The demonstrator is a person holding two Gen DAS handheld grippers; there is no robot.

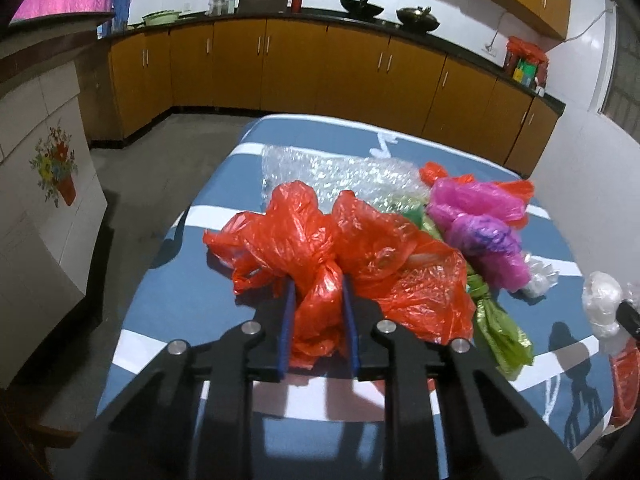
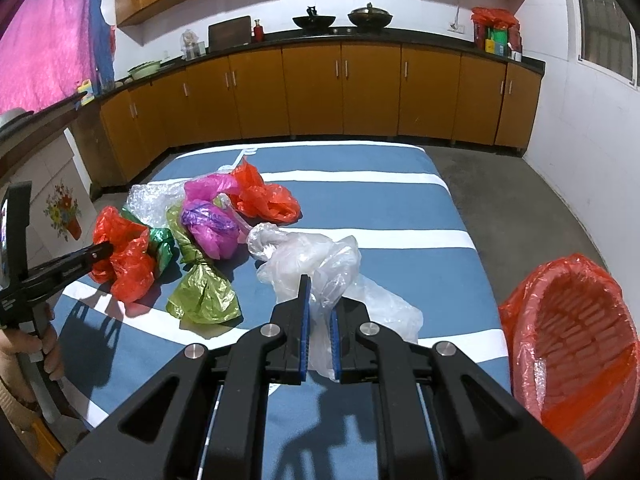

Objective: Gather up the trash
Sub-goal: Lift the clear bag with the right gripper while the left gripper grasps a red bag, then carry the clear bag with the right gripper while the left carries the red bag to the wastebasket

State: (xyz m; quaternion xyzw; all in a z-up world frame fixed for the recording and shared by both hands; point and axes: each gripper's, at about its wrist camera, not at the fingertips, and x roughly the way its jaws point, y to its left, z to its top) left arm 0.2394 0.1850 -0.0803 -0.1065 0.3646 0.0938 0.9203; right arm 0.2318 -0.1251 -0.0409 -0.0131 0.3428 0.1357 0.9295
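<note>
My left gripper (image 1: 319,284) is shut on a crumpled red plastic bag (image 1: 348,248) on the blue-and-white striped table (image 1: 168,276); it also shows from the side in the right wrist view (image 2: 105,249), on the same red bag (image 2: 124,256). My right gripper (image 2: 320,296) is shut on a clear plastic bag (image 2: 316,260) near the table's middle. A basket lined with a red bag (image 2: 576,344) stands off the table's right edge, beside my right gripper.
More trash lies on the table: a green bag (image 2: 202,292), a pink-purple bag (image 2: 210,226), another red bag (image 2: 262,196), bubble wrap (image 1: 332,170). Orange kitchen cabinets (image 2: 340,92) line the far wall beyond grey floor (image 2: 520,208).
</note>
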